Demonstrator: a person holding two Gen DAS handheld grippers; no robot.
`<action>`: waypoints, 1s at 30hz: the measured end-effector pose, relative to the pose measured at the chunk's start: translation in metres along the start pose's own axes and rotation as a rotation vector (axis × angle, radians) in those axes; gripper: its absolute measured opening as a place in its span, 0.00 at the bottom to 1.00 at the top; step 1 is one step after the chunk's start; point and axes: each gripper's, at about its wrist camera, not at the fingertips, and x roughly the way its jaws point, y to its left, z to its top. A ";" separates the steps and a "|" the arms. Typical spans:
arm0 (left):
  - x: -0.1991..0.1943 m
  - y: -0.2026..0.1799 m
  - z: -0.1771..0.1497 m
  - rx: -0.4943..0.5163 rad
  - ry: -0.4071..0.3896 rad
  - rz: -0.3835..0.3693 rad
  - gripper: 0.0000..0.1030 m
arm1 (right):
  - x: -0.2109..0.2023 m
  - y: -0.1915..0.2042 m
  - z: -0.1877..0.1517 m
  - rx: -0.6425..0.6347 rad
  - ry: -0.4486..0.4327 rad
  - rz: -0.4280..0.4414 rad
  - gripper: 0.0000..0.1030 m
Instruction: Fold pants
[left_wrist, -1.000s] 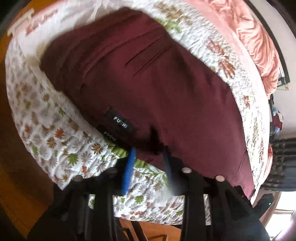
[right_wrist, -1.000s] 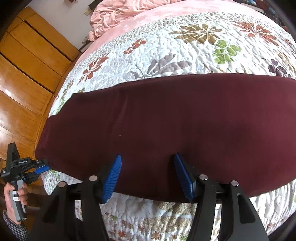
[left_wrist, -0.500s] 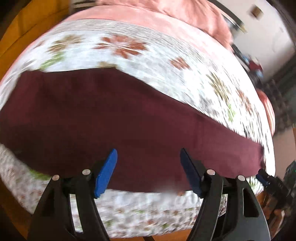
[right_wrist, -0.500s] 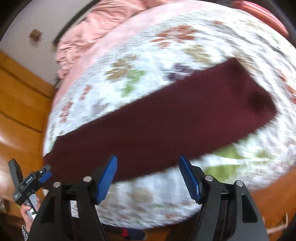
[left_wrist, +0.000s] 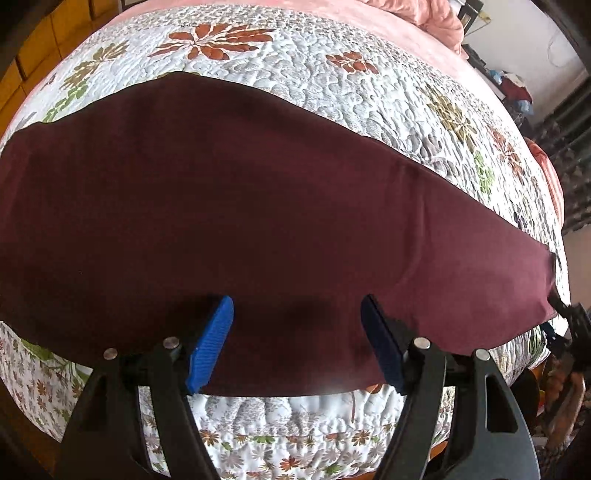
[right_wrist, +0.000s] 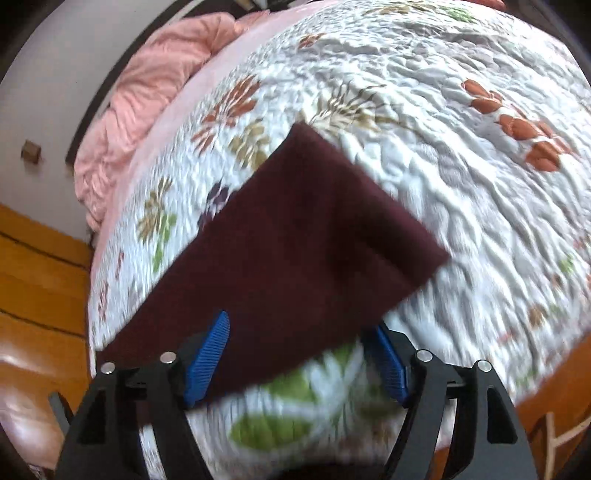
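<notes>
The pants (left_wrist: 258, 221) lie flat along the near edge of the bed (left_wrist: 332, 66), long axis crosswise to the left gripper (left_wrist: 297, 339), their hem end nearest the right gripper (right_wrist: 297, 354); both jaws gape, holding nothing.

Bright daylight; right view motion-blurred, edges fisheye-warped.

No text, label or brand can be read in either wrist view.
</notes>
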 end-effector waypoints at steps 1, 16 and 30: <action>0.000 0.001 0.001 -0.004 0.002 -0.003 0.69 | 0.003 -0.002 0.004 0.013 -0.018 0.012 0.74; 0.012 0.011 0.000 0.005 0.005 0.063 0.77 | -0.002 -0.002 0.011 -0.006 -0.006 -0.070 0.18; -0.061 0.076 -0.003 -0.152 -0.142 0.022 0.79 | -0.076 0.168 -0.009 -0.347 -0.153 0.043 0.15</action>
